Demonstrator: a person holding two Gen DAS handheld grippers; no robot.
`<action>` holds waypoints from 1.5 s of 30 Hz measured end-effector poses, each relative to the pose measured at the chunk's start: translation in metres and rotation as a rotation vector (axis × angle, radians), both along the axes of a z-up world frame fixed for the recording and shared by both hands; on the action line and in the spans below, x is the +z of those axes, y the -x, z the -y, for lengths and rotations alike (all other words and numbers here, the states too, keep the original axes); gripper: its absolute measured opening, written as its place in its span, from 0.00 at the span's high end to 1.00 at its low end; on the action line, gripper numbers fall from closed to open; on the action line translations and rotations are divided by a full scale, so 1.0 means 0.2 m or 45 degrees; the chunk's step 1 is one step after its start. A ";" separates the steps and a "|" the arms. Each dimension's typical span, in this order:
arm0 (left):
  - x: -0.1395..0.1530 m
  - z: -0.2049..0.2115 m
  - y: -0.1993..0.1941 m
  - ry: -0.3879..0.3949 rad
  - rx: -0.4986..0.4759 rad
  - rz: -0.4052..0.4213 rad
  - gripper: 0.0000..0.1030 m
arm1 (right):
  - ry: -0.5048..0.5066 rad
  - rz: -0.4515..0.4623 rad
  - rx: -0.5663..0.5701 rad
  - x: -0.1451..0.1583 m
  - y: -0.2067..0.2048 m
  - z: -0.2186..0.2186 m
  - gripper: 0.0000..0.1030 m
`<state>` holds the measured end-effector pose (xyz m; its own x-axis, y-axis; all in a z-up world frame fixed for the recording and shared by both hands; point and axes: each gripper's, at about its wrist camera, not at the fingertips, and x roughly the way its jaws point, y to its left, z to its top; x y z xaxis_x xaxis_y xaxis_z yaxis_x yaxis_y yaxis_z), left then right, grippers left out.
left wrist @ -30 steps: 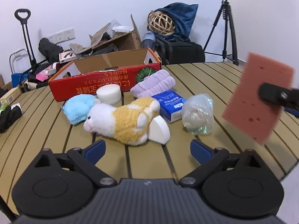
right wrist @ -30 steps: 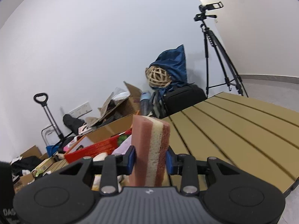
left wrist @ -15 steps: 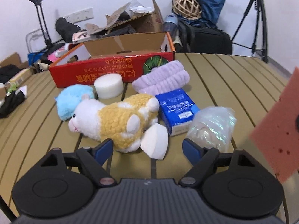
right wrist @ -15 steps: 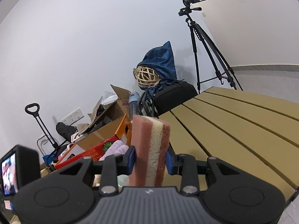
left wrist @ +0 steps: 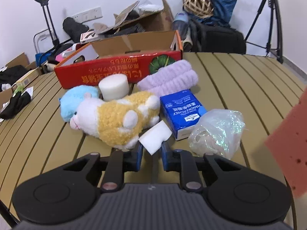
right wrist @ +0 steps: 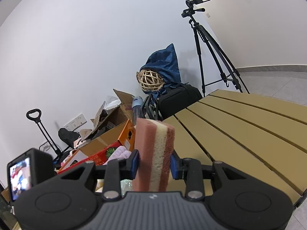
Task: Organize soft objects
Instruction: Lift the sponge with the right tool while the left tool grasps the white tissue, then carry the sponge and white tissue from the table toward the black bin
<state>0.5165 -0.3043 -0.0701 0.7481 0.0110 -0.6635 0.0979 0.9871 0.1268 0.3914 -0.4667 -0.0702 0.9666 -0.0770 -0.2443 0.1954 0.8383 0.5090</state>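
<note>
The left tongs [left wrist: 151,150] have just been closing and now pinch the white foam [left wrist: 155,137] on the worktop [left wrist: 239,80] beside the plush [left wrist: 117,120]. The right tongs [right wrist: 153,164] clamp the sponge [right wrist: 154,149] aloft. Next, probably, lift the foam and carry both to the box [left wrist: 119,71].

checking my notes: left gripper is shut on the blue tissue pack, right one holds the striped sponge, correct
Not quite. The left wrist view shows the left gripper shut on the white foam piece, not the blue tissue pack beside it. The right gripper does hold the striped sponge.
</note>
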 end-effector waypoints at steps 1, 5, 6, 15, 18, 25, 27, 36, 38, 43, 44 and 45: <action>0.01 -0.02 0.01 0.010 -0.010 0.005 0.82 | -0.001 0.002 0.000 0.00 0.00 0.00 0.69; 0.06 -0.11 0.07 0.070 -0.052 0.022 0.82 | -0.008 0.012 -0.001 0.00 0.02 0.00 0.69; 0.07 -0.14 0.08 0.095 -0.061 0.025 0.82 | -0.009 0.014 -0.002 0.00 0.02 0.00 0.69; 0.19 -0.24 0.19 0.197 -0.152 0.065 0.84 | -0.007 0.013 0.008 0.01 0.03 -0.01 0.69; 0.22 -0.27 0.24 0.224 -0.174 0.082 0.84 | -0.007 0.013 0.015 0.01 0.03 -0.01 0.69; 0.28 -0.39 0.42 0.228 -0.202 0.146 0.84 | 0.017 0.038 0.076 0.05 0.09 -0.05 0.69; 0.29 -0.44 0.49 0.228 -0.205 0.159 0.84 | 0.038 0.050 0.109 0.07 0.14 -0.08 0.69; 0.36 -0.65 0.81 0.199 -0.204 0.228 0.84 | 0.098 0.165 0.200 0.18 0.41 -0.31 0.69; 0.37 -0.70 0.88 0.195 -0.203 0.238 0.84 | 0.092 0.175 0.224 0.18 0.48 -0.36 0.69; 0.39 -0.81 1.06 0.164 -0.204 0.265 0.84 | 0.124 0.147 0.312 0.15 0.61 -0.53 0.69; 0.39 -0.83 1.10 0.160 -0.203 0.265 0.84 | 0.133 0.139 0.328 0.15 0.63 -0.56 0.69; 0.38 -0.85 1.13 0.158 -0.202 0.264 0.84 | 0.144 0.130 0.346 0.14 0.65 -0.60 0.69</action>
<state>0.2909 -0.1337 0.0064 0.8540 -0.1885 -0.4849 0.2368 0.9707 0.0397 0.2604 -0.3471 -0.0424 0.9747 0.1664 -0.1491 -0.0911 0.9053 0.4148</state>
